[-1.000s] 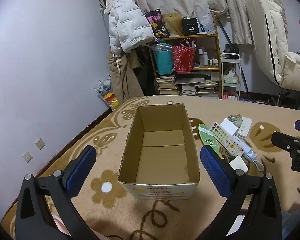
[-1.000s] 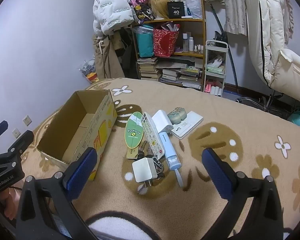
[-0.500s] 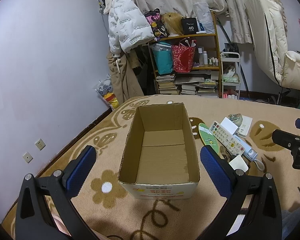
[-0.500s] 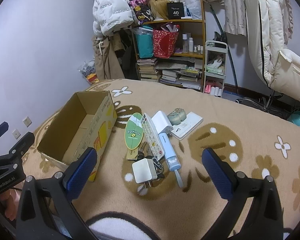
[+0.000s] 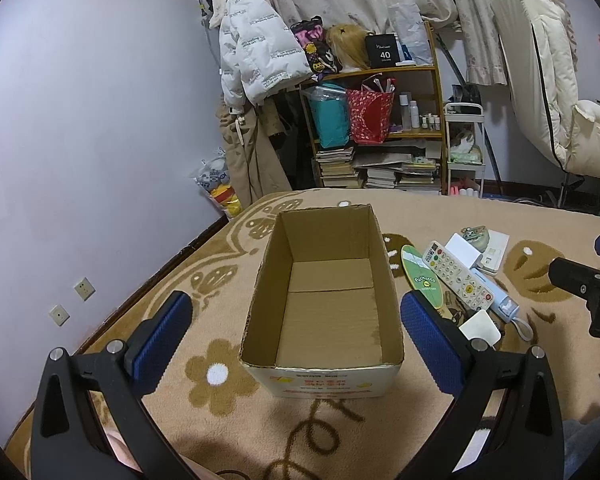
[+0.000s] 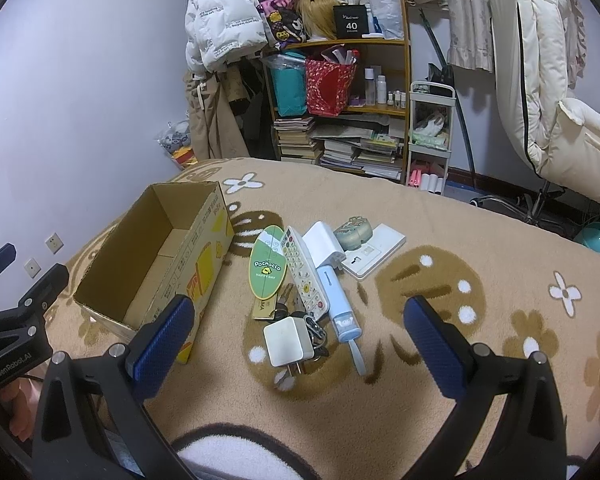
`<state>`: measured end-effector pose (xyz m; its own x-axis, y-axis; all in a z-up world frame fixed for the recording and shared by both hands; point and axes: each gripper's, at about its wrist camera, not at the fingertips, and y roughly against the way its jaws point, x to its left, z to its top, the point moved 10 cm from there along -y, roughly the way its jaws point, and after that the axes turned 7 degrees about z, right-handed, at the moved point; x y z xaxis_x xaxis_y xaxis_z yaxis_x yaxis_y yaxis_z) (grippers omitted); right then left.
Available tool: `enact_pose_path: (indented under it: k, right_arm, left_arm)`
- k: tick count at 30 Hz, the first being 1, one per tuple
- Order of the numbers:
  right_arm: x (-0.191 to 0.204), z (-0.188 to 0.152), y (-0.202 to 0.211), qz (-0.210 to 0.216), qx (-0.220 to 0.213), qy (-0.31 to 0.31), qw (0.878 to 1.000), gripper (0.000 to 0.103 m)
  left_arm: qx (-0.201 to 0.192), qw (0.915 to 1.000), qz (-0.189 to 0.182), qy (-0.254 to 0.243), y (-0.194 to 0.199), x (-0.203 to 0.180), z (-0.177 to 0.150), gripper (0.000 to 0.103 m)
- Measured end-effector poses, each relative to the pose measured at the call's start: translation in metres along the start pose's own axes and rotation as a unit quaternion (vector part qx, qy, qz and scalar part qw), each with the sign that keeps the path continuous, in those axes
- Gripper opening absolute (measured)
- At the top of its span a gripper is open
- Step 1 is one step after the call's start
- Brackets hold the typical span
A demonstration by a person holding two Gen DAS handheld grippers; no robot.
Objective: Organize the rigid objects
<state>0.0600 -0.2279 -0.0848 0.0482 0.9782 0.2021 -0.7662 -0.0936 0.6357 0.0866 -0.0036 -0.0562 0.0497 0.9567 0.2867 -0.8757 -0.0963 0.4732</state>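
Note:
An empty open cardboard box [image 5: 324, 312] [image 6: 152, 256] stands on a tan flowered blanket. To its right lies a cluster: a green oval Pochacco card [image 6: 267, 264], a white remote [image 6: 303, 270], a white charger plug [image 6: 287, 342], a light-blue tube [image 6: 339, 308], keys [image 6: 314, 330], a white adapter [image 6: 325, 242], a small grey-green case [image 6: 354, 232] and a flat white box [image 6: 376, 252]. My left gripper [image 5: 296, 334] hovers open before the box, its fingers on either side. My right gripper [image 6: 300, 342] hangs open above the plug, holding nothing.
A bookshelf [image 6: 340, 100] with bags, bottles and stacked books stands against the far wall. A white puffer jacket [image 5: 256, 56] hangs to its left, and a white cart [image 6: 430, 136] to its right. A cream padded chair [image 6: 560, 100] fills the right side. Wall sockets [image 5: 70, 300] sit low on the left.
Both grippers have drifted only slightly; the views are nearly the same and nothing on the blanket has moved.

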Motion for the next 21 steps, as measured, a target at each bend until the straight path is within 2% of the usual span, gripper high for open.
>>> enact_pose_path:
  k: [21]
  right_arm:
    - [0.0004, 0.0003, 0.0000, 0.000, 0.000, 0.001, 1.000, 0.103]
  left_arm:
    - [0.003, 1.0000, 0.005, -0.005, -0.0008, -0.0014, -0.0006, 0.103]
